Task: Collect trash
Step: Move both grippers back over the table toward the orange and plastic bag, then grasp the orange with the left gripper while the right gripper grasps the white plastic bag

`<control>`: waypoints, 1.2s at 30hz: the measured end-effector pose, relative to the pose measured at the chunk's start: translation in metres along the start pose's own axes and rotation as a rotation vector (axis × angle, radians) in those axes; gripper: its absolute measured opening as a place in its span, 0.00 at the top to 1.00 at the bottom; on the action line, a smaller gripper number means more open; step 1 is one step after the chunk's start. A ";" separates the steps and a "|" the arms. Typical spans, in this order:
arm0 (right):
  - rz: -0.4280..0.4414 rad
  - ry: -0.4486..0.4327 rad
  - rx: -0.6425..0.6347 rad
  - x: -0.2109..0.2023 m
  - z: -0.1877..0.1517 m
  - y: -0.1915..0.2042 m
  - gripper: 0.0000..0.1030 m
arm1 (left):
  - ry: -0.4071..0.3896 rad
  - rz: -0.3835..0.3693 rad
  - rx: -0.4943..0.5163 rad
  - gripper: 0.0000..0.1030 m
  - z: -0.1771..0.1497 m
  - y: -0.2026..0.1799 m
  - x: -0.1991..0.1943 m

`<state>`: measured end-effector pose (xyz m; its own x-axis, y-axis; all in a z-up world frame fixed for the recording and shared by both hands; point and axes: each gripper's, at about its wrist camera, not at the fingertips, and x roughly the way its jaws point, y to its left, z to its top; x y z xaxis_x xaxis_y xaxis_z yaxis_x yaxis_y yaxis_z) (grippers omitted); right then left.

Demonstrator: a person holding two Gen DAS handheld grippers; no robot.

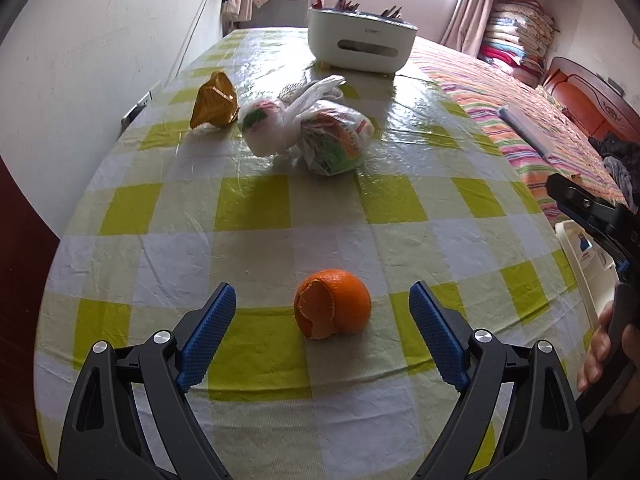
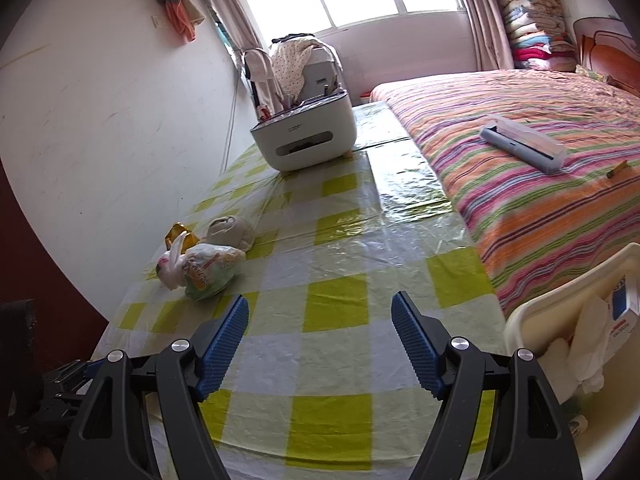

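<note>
Glossy plastic sheeting covers the checked tablecloth [image 1: 256,208]; the fingers [image 1: 208,332] carry knurled blue pads.

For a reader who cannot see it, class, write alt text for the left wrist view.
The open left gripper frames an orange peel on a green-checked table, not touching it. Beyond lie a tied plastic bag, a gold wrapper and a white box.

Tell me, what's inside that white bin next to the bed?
The white bin holds crumpled white tissue and a small blue and white carton. Whatever lies deeper is hidden under the tissue and cut off by the picture's edge.
</note>
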<state>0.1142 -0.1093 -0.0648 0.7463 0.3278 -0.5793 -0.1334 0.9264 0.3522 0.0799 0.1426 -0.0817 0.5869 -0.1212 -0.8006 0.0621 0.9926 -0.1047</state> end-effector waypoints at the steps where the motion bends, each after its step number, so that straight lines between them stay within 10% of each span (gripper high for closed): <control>1: 0.005 0.001 -0.004 0.001 0.000 0.003 0.30 | 0.014 -0.001 -0.003 0.19 0.001 0.001 0.005; 13: 0.076 0.059 -0.134 0.036 0.018 0.037 0.30 | 0.025 -0.026 0.005 0.68 0.001 0.002 0.014; 36: 0.103 0.235 -0.519 0.145 0.024 0.155 0.30 | -0.009 -0.007 -0.061 0.73 -0.001 0.023 -0.001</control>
<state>0.2171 0.0772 -0.0770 0.5557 0.3986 -0.7296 -0.5446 0.8376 0.0428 0.0798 0.1660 -0.0836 0.5939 -0.1282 -0.7943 0.0178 0.9891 -0.1464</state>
